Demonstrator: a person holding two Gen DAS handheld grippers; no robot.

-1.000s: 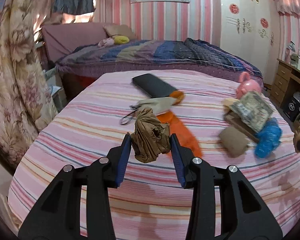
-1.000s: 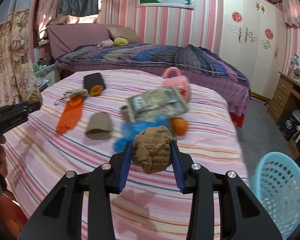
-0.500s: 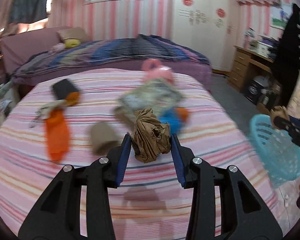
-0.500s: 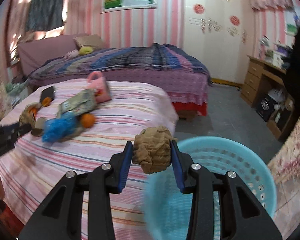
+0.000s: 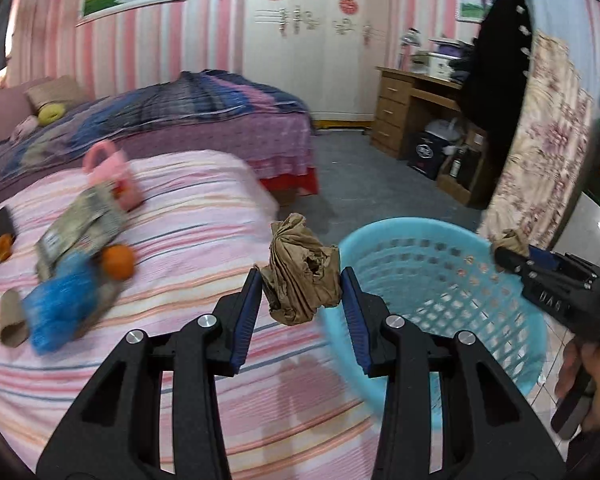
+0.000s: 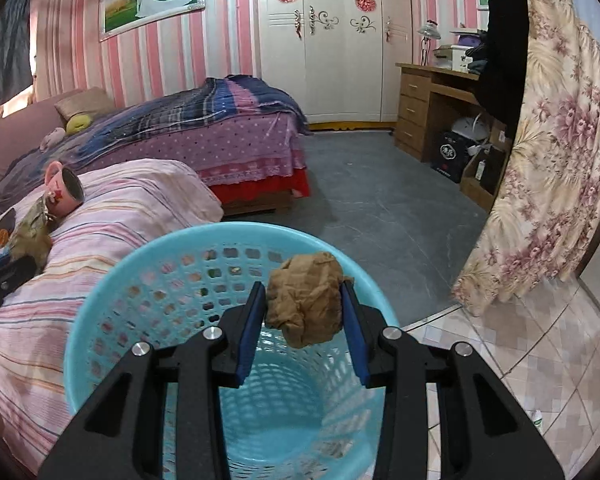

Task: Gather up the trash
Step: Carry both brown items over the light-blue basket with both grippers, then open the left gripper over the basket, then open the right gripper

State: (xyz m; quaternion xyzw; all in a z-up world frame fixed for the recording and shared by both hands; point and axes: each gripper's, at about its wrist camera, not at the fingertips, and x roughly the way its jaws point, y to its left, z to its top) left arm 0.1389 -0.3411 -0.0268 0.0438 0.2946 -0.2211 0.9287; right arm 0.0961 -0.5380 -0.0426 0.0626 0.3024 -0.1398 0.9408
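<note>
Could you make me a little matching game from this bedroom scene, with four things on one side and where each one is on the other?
Things:
1. crumpled brown paper ball
2. blue basket
3. pink mug
4. twisted brown paper wad

Places:
A. lying on its side on the striped bed
B. held by the left gripper, by the edge of the bed
C. on the floor beside the bed
D. held by the right gripper, over the basket's opening

Pairs: 1-D, 2-C, 3-A, 4-B
</note>
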